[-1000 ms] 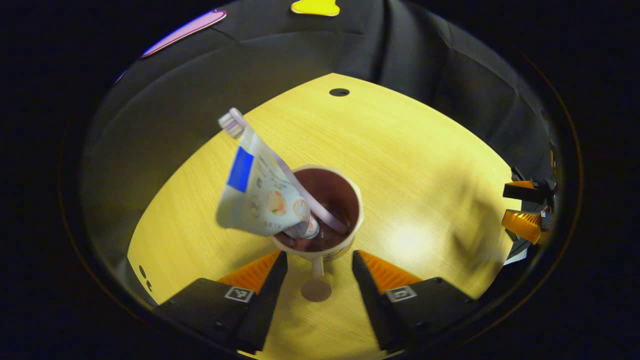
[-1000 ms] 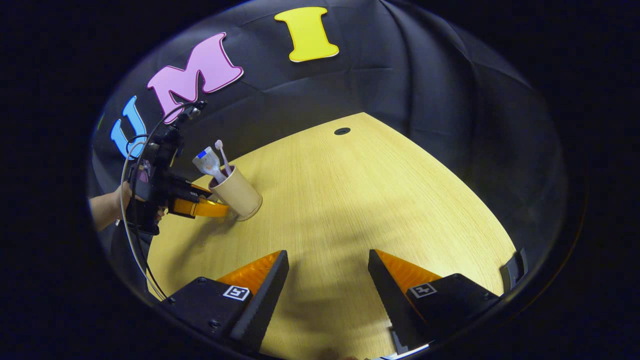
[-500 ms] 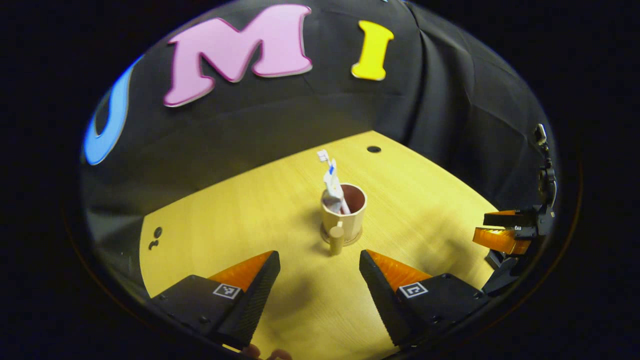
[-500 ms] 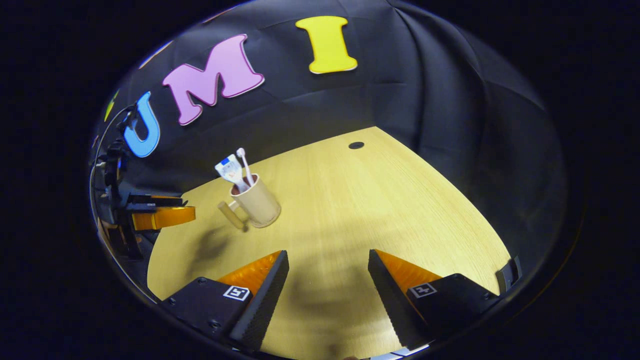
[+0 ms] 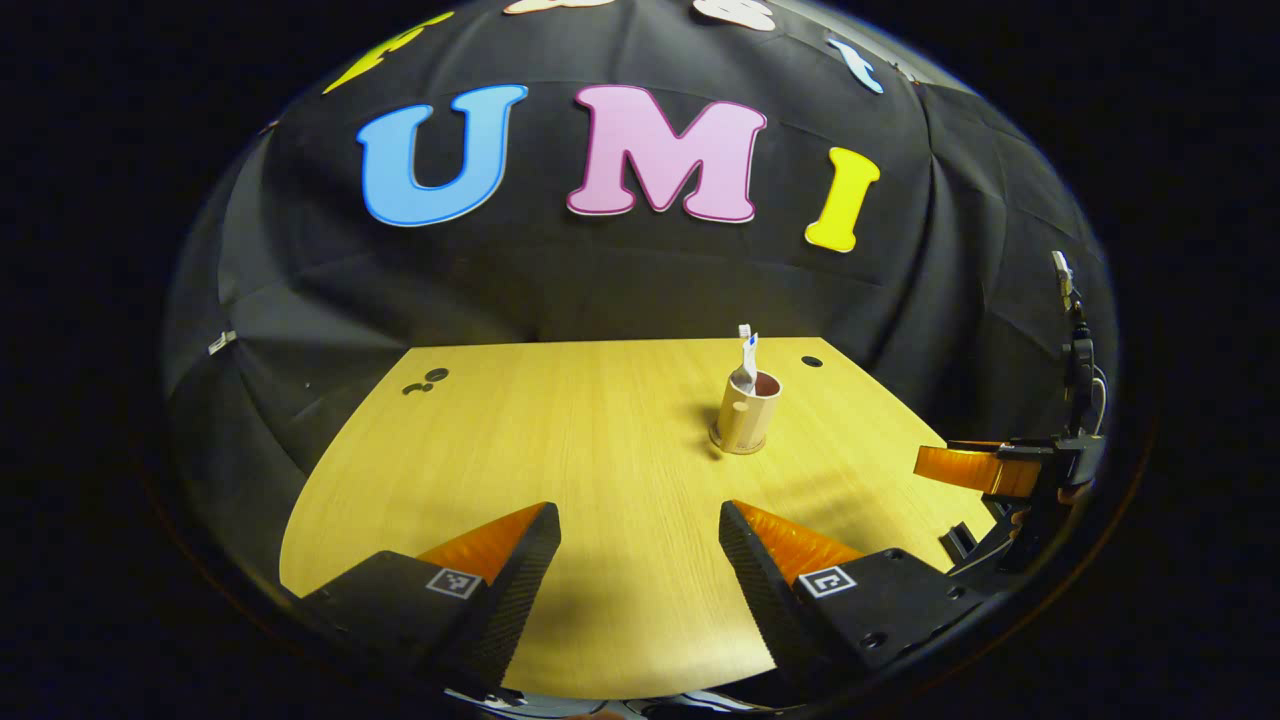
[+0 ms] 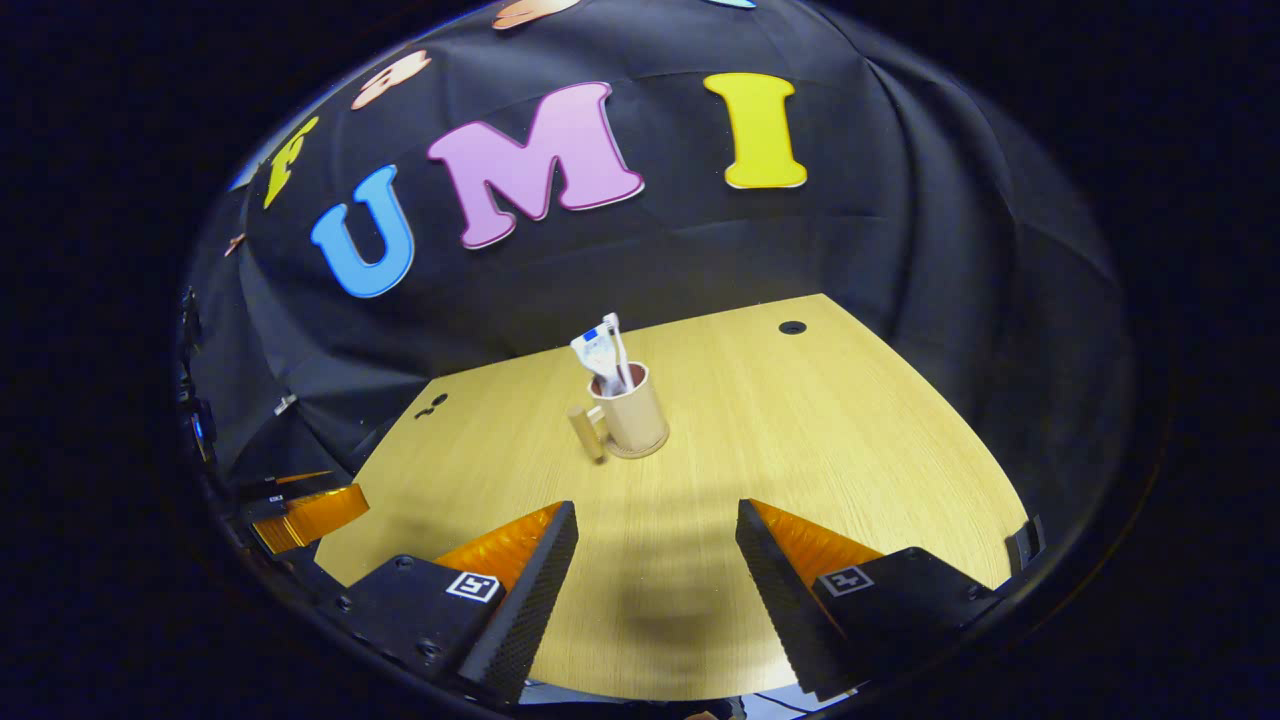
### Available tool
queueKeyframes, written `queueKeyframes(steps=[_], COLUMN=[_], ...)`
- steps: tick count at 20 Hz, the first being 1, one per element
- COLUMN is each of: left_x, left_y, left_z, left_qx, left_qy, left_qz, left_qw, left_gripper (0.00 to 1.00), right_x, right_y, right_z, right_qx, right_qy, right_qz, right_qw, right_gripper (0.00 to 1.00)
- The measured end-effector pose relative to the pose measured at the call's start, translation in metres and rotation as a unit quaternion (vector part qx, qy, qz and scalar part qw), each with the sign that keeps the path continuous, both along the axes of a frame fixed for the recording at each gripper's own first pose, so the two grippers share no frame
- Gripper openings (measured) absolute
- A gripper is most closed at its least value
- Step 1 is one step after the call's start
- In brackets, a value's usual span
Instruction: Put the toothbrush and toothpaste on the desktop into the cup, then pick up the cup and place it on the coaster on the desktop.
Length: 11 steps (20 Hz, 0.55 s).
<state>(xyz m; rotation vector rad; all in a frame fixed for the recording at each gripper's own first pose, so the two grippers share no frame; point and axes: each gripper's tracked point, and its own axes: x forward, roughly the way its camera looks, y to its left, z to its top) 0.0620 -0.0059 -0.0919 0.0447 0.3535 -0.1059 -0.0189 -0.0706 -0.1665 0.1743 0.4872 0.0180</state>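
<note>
The beige cup [image 5: 746,415] stands upright on the wooden table, far ahead of my left gripper [image 5: 640,560], which is open and holds nothing. A thin coaster rim [image 5: 738,448] shows under the cup's base. The toothbrush [image 5: 744,333] and the toothpaste tube [image 5: 745,372] stick out of the cup. In the right gripper view the cup [image 6: 638,418] has its handle [image 6: 585,433] turned left, with the toothpaste tube [image 6: 596,356] and toothbrush [image 6: 616,335] inside. My right gripper [image 6: 655,570] is open, well short of the cup.
The right gripper [image 5: 985,470] hangs at the table's right edge in the left gripper view. At the table's left edge in the right gripper view is the left gripper [image 6: 305,505]. Small holes [image 5: 812,361] [image 6: 432,403] mark the tabletop's far side.
My left gripper, close around the cup's handle a second ago, has drawn far back from it. The right gripper has also pulled back. The cup stays standing.
</note>
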Motion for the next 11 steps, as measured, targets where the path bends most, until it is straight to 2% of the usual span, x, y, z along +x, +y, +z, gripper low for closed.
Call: queueKeyframes(steps=[4,7,11], left_x=[-0.039,-0.062,-0.089], left_y=[0.037,0.047,0.041], left_z=[0.025,0.037,0.038], left_qx=[-0.022,-0.039,-0.045], left_qy=[-0.070,-0.108,-0.128], left_qz=[0.033,0.050,0.039], left_qw=[0.997,0.992,0.990], left_gripper=[0.98,0.98,0.98], right_x=[-0.038,-0.059,-0.080], right_y=[0.011,0.017,0.038], right_z=[0.011,0.025,0.033], right_qx=[-0.016,-0.020,-0.028], right_qy=[-0.013,-0.034,-0.062], right_qz=[-0.005,-0.021,-0.019], right_qw=[1.000,0.999,0.998], right_gripper=[0.98,0.98,0.98])
